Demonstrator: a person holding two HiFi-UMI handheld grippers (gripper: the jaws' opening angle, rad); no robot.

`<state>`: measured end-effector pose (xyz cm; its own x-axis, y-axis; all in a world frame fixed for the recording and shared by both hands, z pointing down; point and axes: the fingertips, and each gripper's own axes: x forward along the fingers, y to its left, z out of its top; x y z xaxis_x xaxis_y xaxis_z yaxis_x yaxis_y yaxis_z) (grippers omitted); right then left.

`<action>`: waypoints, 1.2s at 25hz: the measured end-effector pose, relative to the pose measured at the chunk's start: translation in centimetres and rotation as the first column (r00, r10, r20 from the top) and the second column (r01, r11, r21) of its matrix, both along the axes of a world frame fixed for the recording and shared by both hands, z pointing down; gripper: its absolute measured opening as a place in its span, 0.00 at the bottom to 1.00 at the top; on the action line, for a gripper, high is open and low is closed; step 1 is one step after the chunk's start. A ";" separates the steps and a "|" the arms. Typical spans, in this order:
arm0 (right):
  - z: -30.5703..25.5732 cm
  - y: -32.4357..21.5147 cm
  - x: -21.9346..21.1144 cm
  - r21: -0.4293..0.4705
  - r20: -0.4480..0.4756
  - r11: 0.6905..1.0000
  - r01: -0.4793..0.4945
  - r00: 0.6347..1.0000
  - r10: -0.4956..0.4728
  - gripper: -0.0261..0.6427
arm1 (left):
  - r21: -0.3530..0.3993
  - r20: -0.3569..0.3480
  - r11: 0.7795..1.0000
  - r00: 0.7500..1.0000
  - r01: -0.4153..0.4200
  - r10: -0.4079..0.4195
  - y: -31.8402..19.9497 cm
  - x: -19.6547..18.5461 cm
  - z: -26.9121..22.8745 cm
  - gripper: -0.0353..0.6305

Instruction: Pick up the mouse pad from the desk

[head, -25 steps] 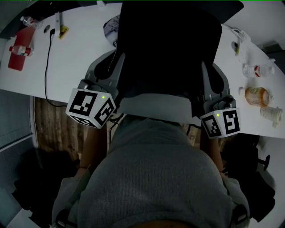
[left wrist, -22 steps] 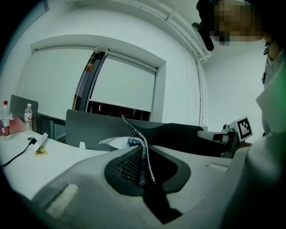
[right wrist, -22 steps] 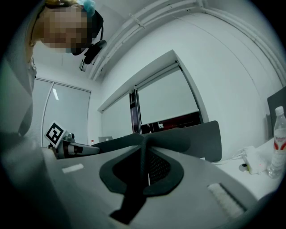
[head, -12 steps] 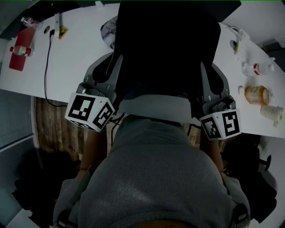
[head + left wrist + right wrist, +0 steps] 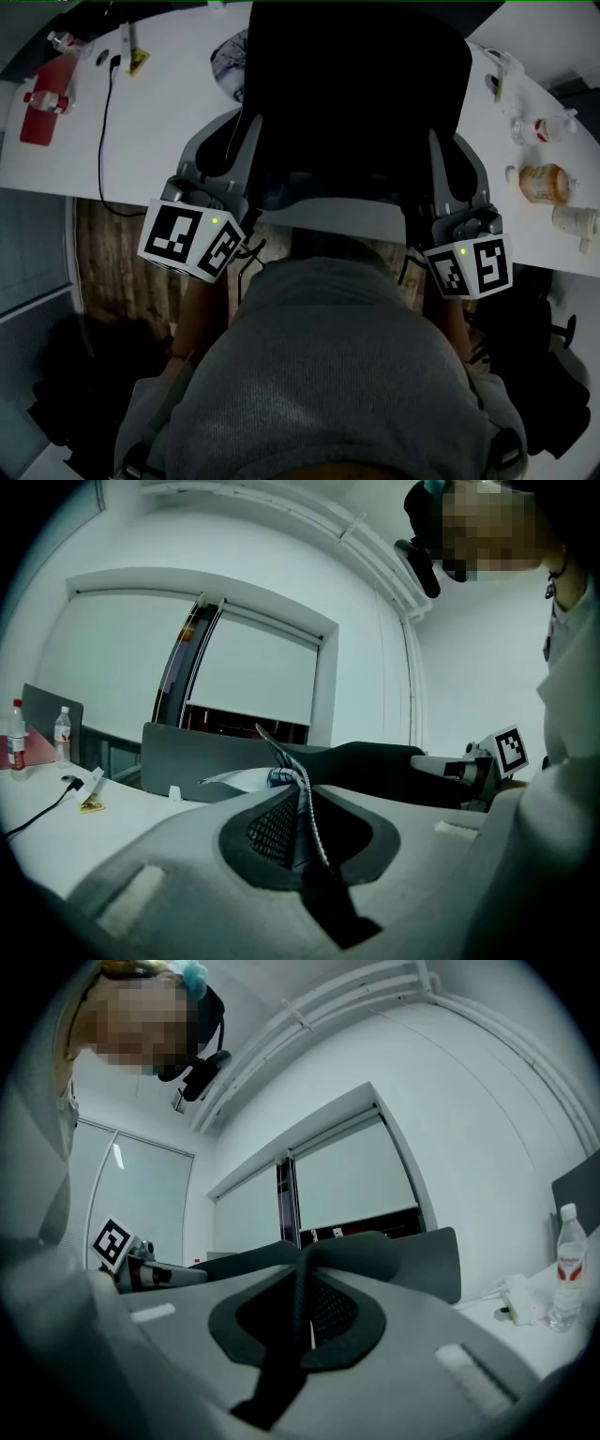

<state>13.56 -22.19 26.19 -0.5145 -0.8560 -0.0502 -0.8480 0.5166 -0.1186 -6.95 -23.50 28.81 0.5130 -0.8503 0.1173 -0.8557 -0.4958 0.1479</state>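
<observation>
The mouse pad (image 5: 356, 103) hangs over the desk (image 5: 159, 141), with the left gripper (image 5: 246, 127) on its left edge and the right gripper (image 5: 441, 150) on its right edge. A cable (image 5: 101, 131) lies left of the mouse pad, a bottle (image 5: 47, 98) farther left, and a pill bottle (image 5: 544, 181) to the right.

Head view: the lifted mouse pad (image 5: 356, 94) turns its black underside up, printed face hidden save a sliver at its left edge. Pad blocks the mid tabletop (image 5: 159, 122); its top is cut by the frame. Black cable (image 5: 101, 141) vanishes behind the left gripper (image 5: 242, 127). Orange bottle (image 5: 544, 181) label too small to read.
</observation>
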 end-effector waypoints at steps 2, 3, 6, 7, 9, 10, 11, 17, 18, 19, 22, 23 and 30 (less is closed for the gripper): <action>-0.1 1.0 -0.6 -0.003 0.000 1.000 -0.005 1.000 0.005 0.07 | 0.000 -0.001 1.000 1.000 -0.007 0.007 1.0 -0.6 -0.2 0.10; -0.2 1.6 -0.9 -0.003 0.000 1.000 -0.005 1.000 0.005 0.07 | 0.001 -0.001 1.000 1.000 -0.010 0.010 1.5 -0.9 -0.3 0.10; -0.4 3.2 -2.0 0.006 -0.004 1.000 -0.007 1.000 0.007 0.07 | 0.010 -0.001 1.000 1.000 -0.012 0.012 3.0 -1.9 -0.7 0.10; -0.5 3.7 -2.4 0.011 -0.007 1.000 -0.008 1.000 0.008 0.07 | 0.012 -0.001 1.000 1.000 -0.013 0.013 3.5 -2.2 -0.8 0.10; -0.7 4.8 -2.9 0.019 -0.008 1.000 -0.011 1.000 0.012 0.07 | 0.014 -0.002 1.000 1.000 -0.019 0.019 4.6 -2.6 -0.8 0.10; -0.7 5.4 -3.1 0.021 -0.009 1.000 -0.013 1.000 0.013 0.07 | 0.016 -0.003 1.000 1.000 -0.022 0.023 5.2 -2.8 -0.8 0.10; -0.7 6.1 -3.4 0.023 -0.010 1.000 -0.014 1.000 0.015 0.07 | 0.017 -0.004 1.000 1.000 -0.026 0.026 5.7 -2.9 -0.9 0.10; -1.0 9.8 -4.3 0.030 -0.011 0.999 -0.020 1.000 0.021 0.07 | 0.020 -0.004 0.999 0.999 -0.040 0.041 9.2 -3.7 -1.1 0.10; -1.1 10.4 -4.5 0.032 -0.012 0.999 -0.023 1.000 0.023 0.07 | 0.020 -0.003 0.999 0.999 -0.045 0.045 9.8 -3.8 -1.2 0.10; -1.2 11.1 -4.7 0.037 -0.012 0.999 -0.025 1.000 0.026 0.07 | 0.022 -0.001 0.999 0.999 -0.049 0.049 10.4 -4.0 -1.3 0.10; -1.5 13.0 -5.3 0.048 -0.009 0.998 -0.031 0.999 0.031 0.07 | 0.033 0.002 0.998 0.999 -0.052 0.052 12.2 -4.6 -1.8 0.10; -1.6 13.7 -5.4 0.049 -0.009 0.998 -0.031 0.999 0.032 0.07 | 0.036 0.002 0.998 0.999 -0.052 0.052 12.8 -4.7 -2.0 0.10; -2.4 18.2 -6.1 0.064 -0.005 0.996 -0.056 0.998 0.057 0.07 | 0.045 -0.003 0.995 0.996 -0.085 0.085 16.7 -5.5 -2.8 0.10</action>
<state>7.49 -4.03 23.81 -0.4659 -0.8789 -0.1022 -0.8767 0.4741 -0.0811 -12.48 -6.77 26.01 0.5841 -0.8080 0.0774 -0.8095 -0.5730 0.1277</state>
